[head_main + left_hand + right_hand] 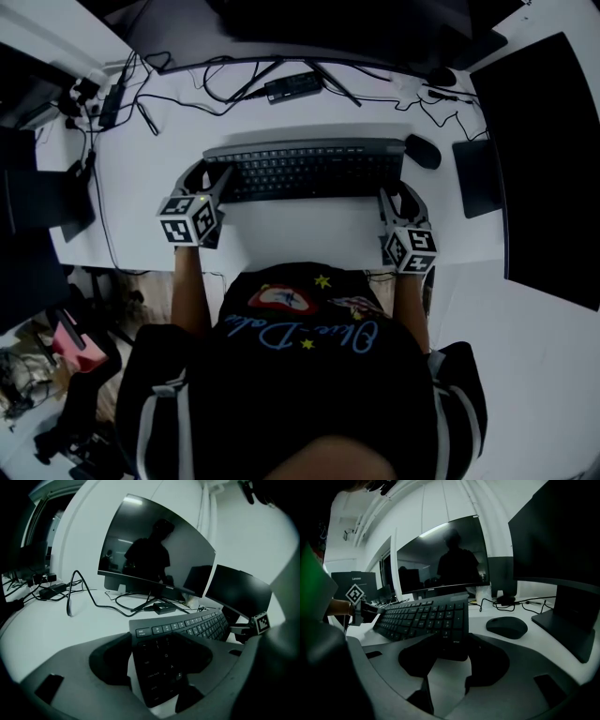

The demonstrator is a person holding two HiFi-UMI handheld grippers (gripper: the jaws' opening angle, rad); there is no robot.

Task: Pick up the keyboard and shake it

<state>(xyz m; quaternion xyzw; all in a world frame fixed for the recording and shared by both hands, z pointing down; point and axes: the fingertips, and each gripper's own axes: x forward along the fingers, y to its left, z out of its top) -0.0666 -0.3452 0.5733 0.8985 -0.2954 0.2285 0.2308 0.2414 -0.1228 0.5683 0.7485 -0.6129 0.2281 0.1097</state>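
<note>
A black keyboard (309, 171) stretches across the white desk (300, 234) in front of me. My left gripper (214, 180) holds its left end and my right gripper (396, 199) its right end. In the left gripper view the keyboard (187, 627) runs away to the right, and the left gripper (154, 660) has its jaws closed on the end with the escape key. In the right gripper view the keyboard (422, 616) has its enter-key corner between the pads of the right gripper (452, 656). That corner stands a little off the desk.
A dark mouse (423, 151) lies just right of the keyboard, beside a flat black stand (478, 178). A wide monitor (309, 28) stands behind, with cables and a power brick (293, 87) under it. A second dark screen (544, 159) fills the right side.
</note>
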